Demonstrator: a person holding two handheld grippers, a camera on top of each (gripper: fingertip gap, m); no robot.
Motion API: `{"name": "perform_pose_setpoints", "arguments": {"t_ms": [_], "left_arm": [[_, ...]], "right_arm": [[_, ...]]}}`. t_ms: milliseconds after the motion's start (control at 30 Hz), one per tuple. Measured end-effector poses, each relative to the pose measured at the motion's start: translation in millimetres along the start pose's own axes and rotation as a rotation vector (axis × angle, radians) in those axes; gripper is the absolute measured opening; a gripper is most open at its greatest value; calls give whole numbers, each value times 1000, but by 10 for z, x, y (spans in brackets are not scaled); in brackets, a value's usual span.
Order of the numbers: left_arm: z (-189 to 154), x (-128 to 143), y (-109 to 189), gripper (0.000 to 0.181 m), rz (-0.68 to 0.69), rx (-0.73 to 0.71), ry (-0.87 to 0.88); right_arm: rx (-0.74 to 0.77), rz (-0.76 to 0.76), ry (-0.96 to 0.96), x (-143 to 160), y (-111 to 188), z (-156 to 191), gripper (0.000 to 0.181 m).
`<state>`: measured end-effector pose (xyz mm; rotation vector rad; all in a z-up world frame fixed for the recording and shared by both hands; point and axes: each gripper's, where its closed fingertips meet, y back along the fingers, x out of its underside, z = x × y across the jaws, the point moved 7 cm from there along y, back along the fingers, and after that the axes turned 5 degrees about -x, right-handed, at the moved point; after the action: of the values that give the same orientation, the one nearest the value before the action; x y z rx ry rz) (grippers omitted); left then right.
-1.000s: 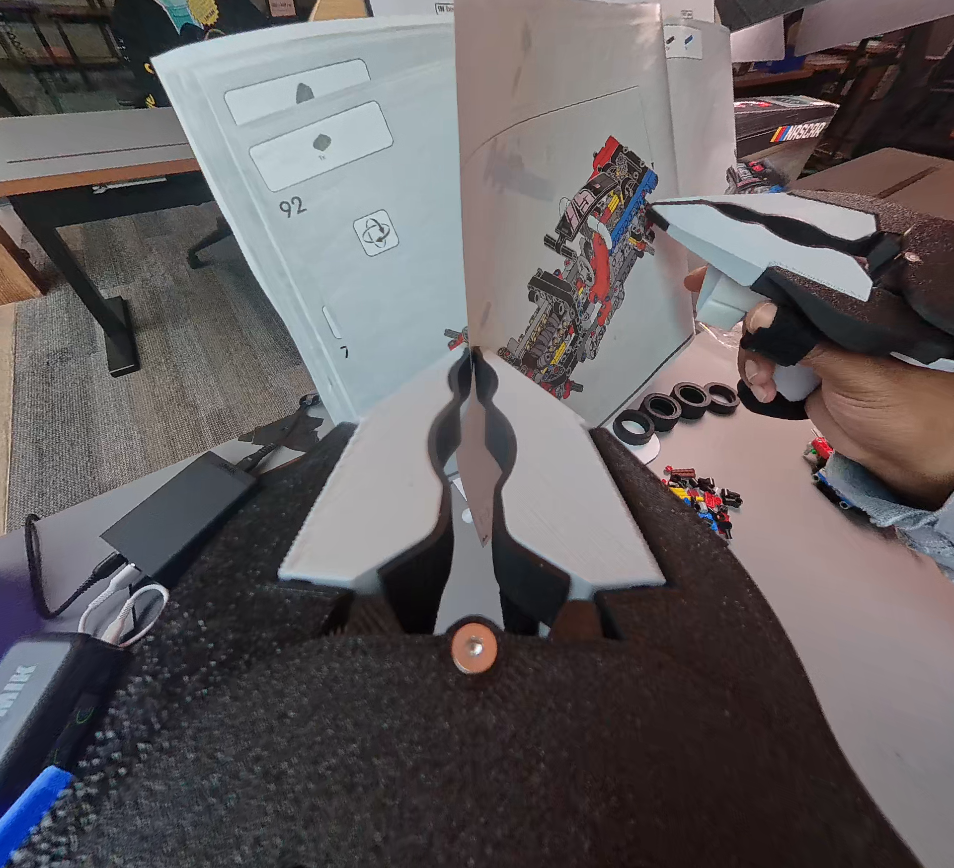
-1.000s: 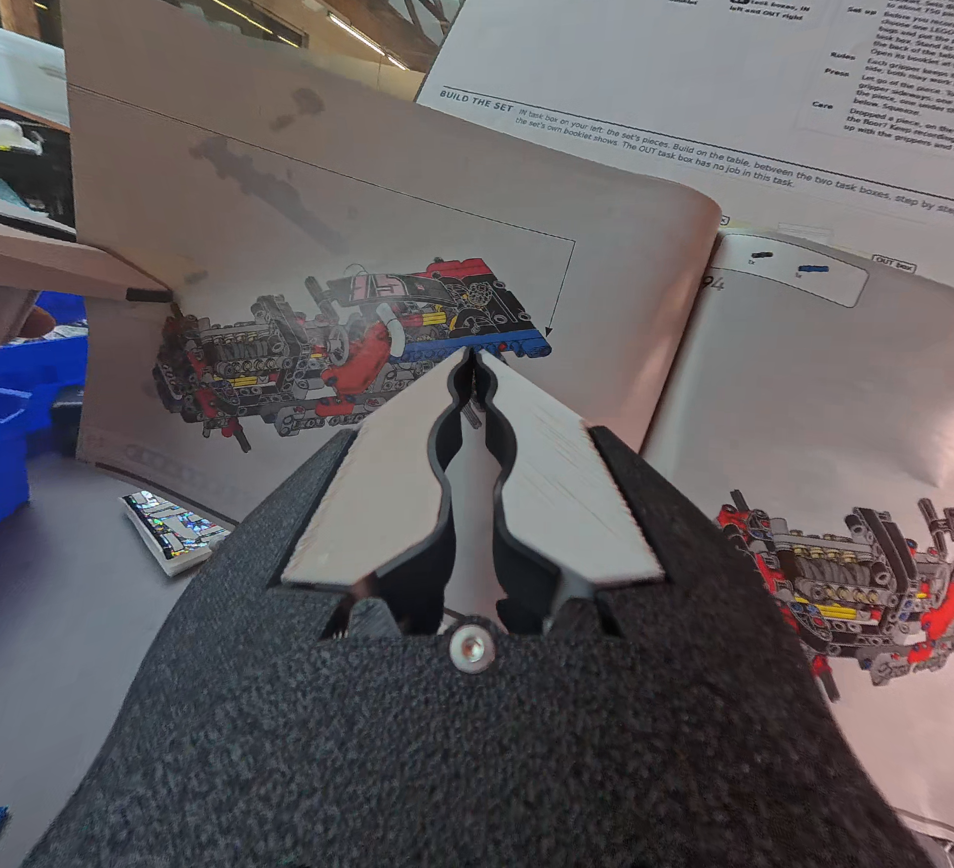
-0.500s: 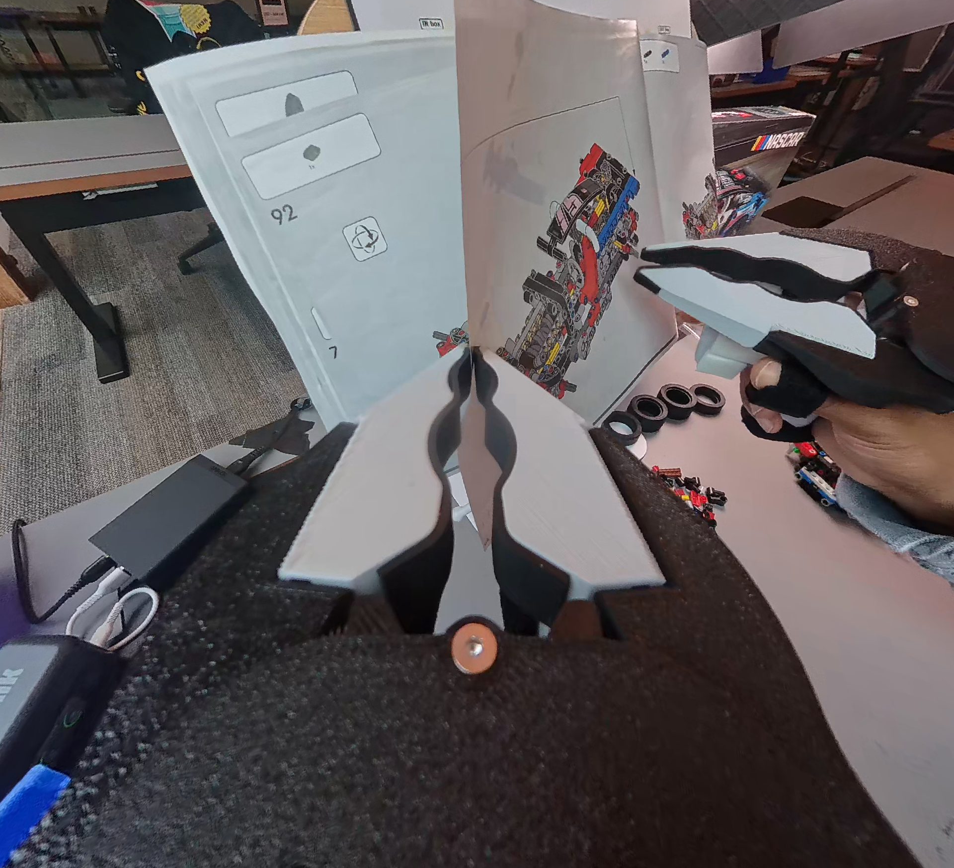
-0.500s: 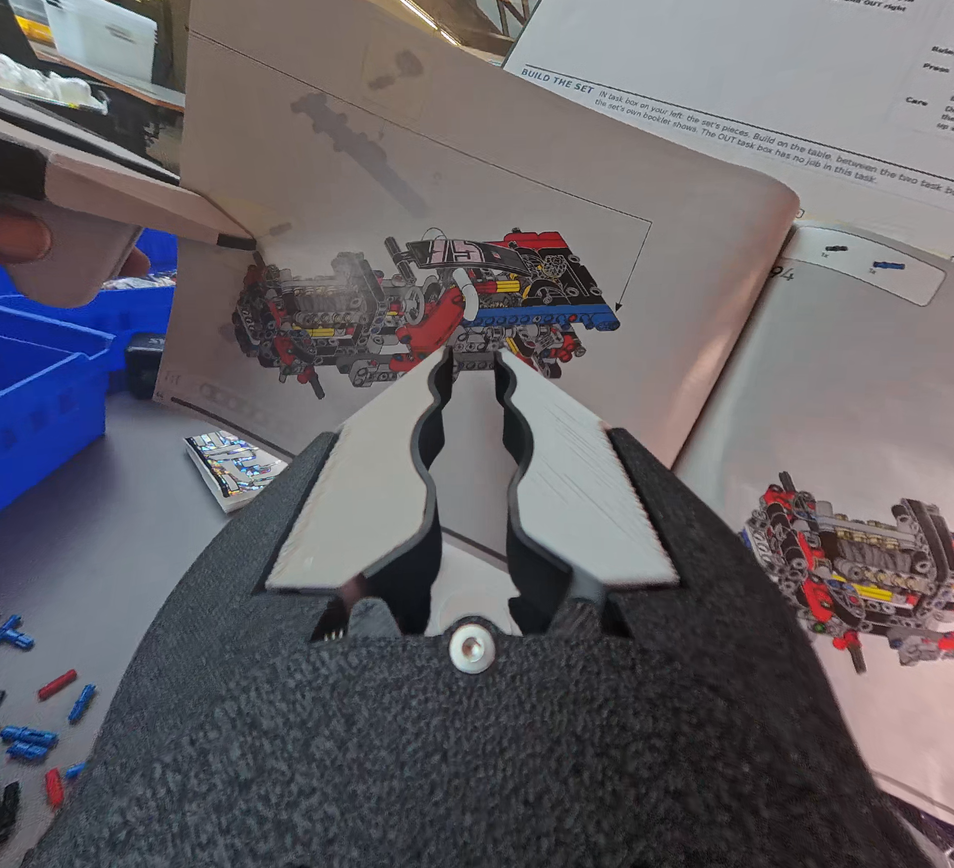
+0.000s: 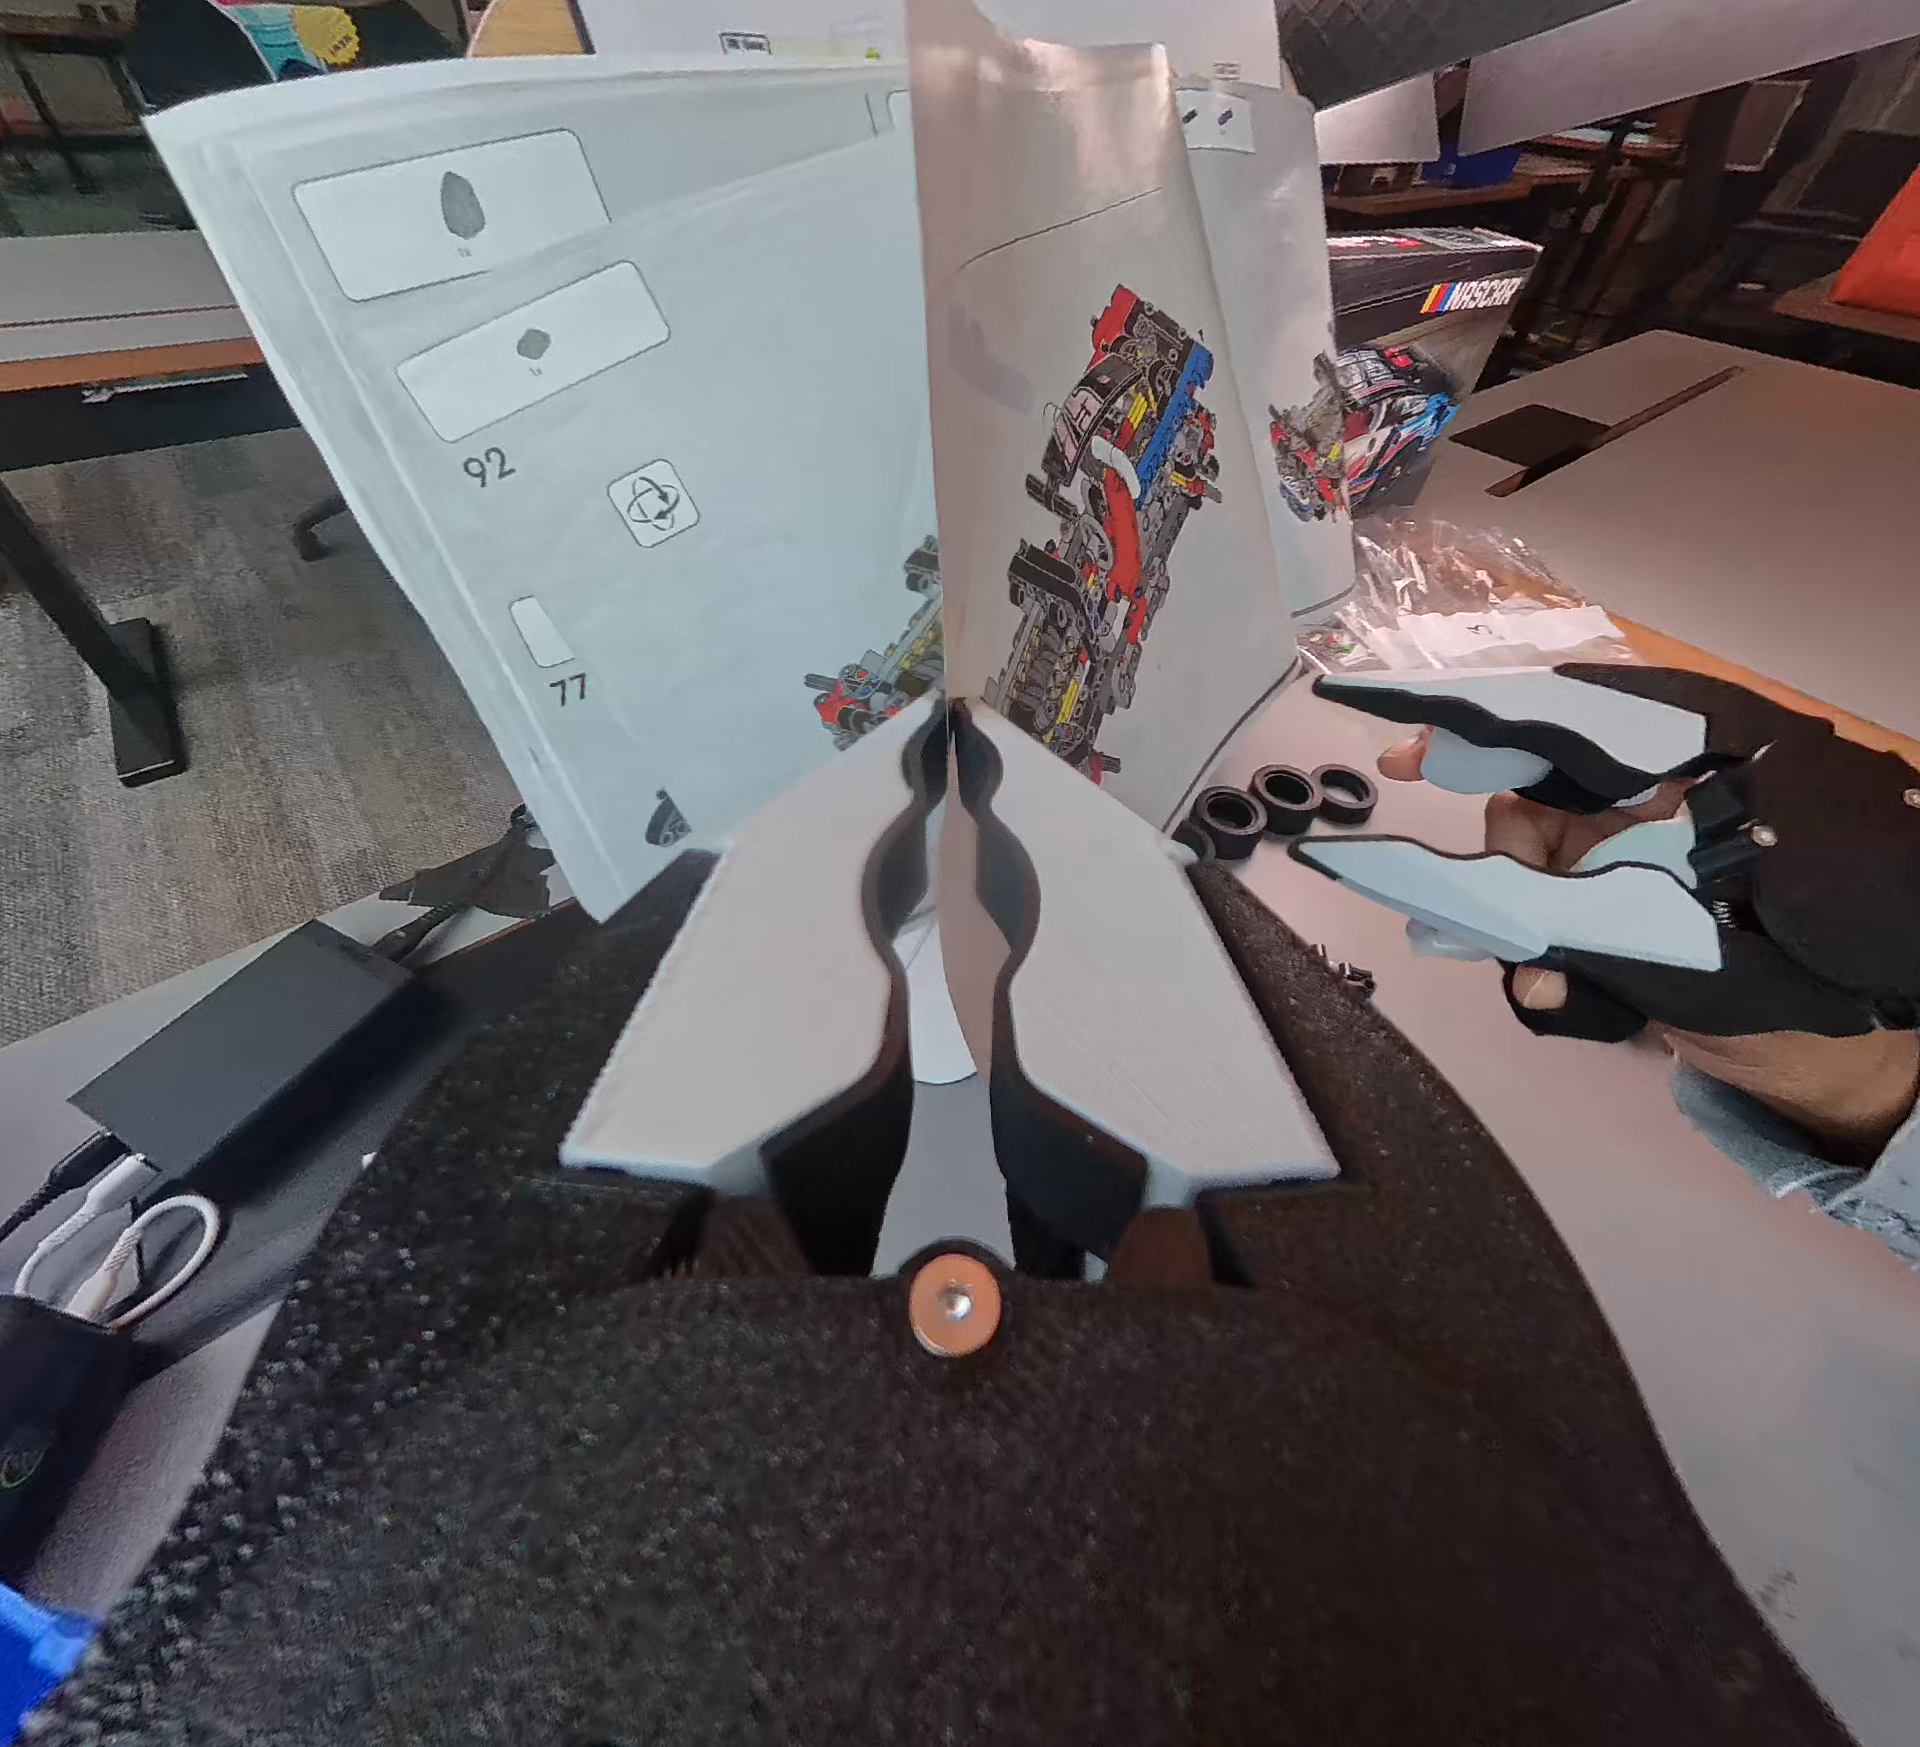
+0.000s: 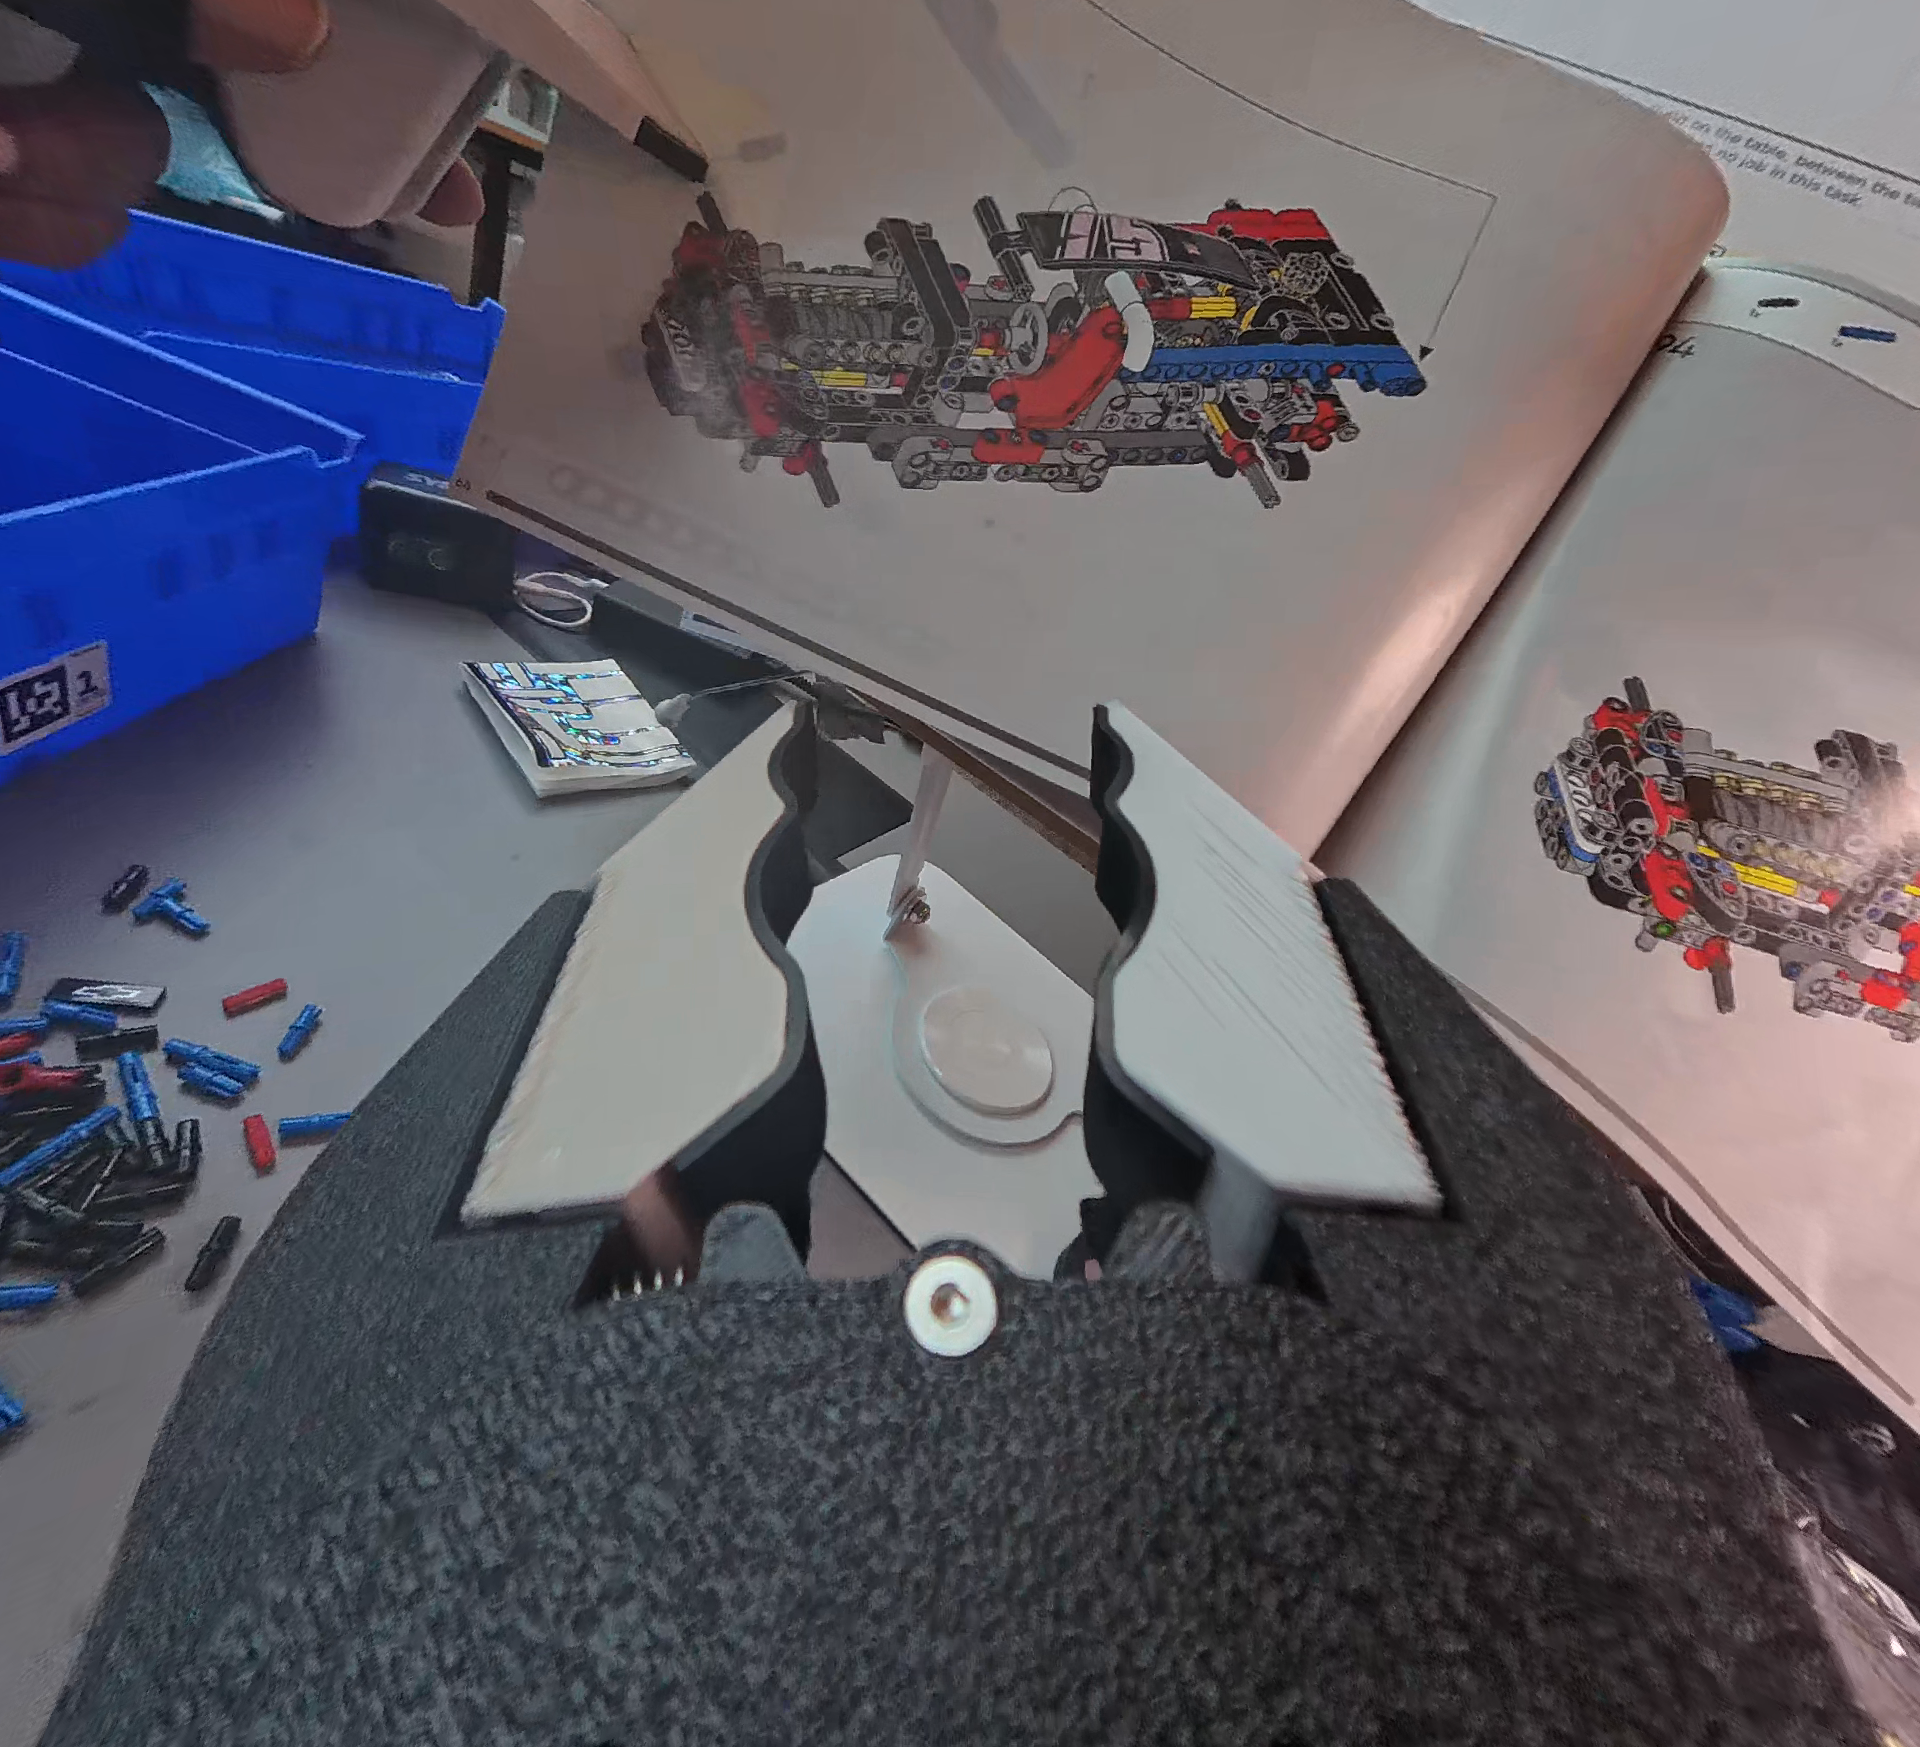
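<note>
Both grippers match: left gripper [image 5: 951, 710] and right gripper [image 6: 951, 731] have pale grey wedge fingers [image 6: 665, 980] with wavy black inner pads, a speckled black body, a silver screw [image 6: 949, 1304] below the fingers. Black fingerless glove [image 5: 1590, 1011], frayed denim cuff [image 5: 1766, 1147].

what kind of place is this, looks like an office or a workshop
Probably a workshop-style office set up for toy brick building: a grey worktable with scattered small blue, black and red plastic pins, stacked blue plastic bins, an open illustrated instruction booklet, more desks over grey carpet behind.
</note>
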<state>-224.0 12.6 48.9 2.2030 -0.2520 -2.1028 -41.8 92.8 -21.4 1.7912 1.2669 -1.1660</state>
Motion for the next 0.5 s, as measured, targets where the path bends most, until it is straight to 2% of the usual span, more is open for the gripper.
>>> {"name": "perform_pose_setpoints", "arguments": {"t_ms": [100, 233, 333, 367, 500], "left_arm": [[-169, -35, 53, 0, -21, 61, 18], [-505, -112, 109, 0, -65, 244, 128], [-799, -216, 130, 0, -110, 399, 214], [-901, -252, 129, 0, -122, 443, 231], [-1256, -406, 141, 1, -165, 580, 222]], "right_arm": [[6, -20, 26, -68, 27, 103, 62], [77, -35, 119, -174, 44, 244, 91], [123, -86, 197, -299, 105, 324, 95], [128, -106, 213, -343, 138, 335, 89], [226, -237, 213, -500, 405, 179, 29]]}}
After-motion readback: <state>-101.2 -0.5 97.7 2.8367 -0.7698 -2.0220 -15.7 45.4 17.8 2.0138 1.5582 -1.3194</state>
